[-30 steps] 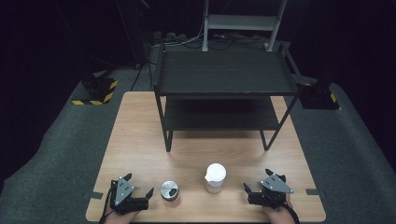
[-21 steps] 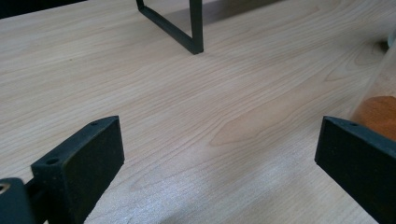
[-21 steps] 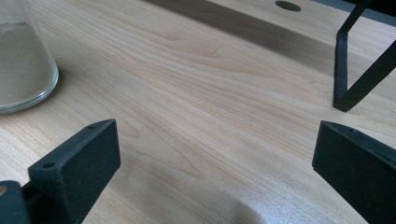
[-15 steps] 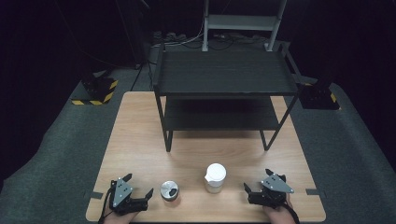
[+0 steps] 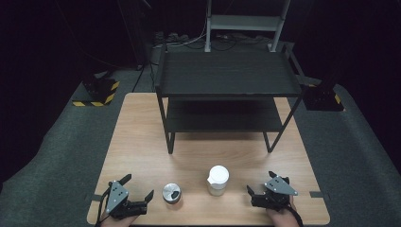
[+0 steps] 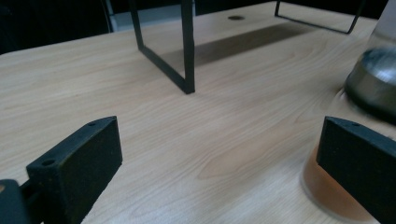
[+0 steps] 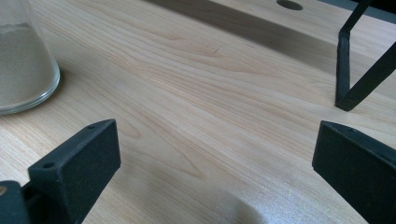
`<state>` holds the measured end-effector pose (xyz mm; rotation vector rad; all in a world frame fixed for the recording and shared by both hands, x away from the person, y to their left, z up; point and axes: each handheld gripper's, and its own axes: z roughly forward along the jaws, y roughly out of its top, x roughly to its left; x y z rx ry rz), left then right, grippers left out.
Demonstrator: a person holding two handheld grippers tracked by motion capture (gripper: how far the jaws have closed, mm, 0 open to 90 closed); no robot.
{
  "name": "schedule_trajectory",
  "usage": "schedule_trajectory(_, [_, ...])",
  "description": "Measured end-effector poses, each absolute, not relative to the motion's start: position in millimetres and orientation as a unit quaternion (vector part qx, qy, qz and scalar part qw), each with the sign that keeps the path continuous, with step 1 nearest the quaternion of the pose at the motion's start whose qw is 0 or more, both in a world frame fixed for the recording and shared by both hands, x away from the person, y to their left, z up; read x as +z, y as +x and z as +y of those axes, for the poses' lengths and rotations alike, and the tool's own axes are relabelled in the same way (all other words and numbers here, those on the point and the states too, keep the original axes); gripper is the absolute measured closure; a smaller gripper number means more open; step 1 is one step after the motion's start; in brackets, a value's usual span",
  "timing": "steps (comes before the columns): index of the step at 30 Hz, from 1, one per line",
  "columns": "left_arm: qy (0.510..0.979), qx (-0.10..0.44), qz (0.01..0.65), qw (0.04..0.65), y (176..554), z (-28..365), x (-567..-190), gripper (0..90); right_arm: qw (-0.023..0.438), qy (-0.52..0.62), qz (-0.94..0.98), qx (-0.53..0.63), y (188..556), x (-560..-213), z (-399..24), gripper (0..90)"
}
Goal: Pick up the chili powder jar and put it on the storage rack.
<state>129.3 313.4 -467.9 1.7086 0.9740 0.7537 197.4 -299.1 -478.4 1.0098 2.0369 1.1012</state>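
Observation:
A small jar with a silver metal lid (image 5: 172, 193) stands near the table's front edge, left of centre. In the left gripper view this jar (image 6: 373, 84) shows at the right edge, its glass base orange-tinted. A clear container with a white lid (image 5: 218, 180) stands to its right; its glass wall (image 7: 23, 70) holding pale powder is at the left of the right gripper view. My left gripper (image 5: 138, 189) rests open at the front left, left of the jar. My right gripper (image 5: 260, 182) rests open at the front right, right of the container. Nothing lies between either pair of jaws.
A black two-tier metal shelf (image 5: 227, 75) stands on the back half of the wooden table (image 5: 142, 142); its legs (image 6: 187, 46) come down mid-table. Dark floor, cables and black-and-yellow striped blocks (image 5: 97, 92) surround the table.

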Motion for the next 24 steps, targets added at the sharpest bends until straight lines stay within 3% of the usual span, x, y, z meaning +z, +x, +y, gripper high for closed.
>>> schedule_trajectory(12, [0.689,0.306,0.372,0.542,119,313,-459,0.3,0.302,0.38,0.77,0.414,198,-478,-299,0.0])
schedule_trajectory(24, [0.7,0.294,0.347,0.551,120,300,-454,0.3,0.301,0.38,0.771,0.413,198,-478,-299,0.0])
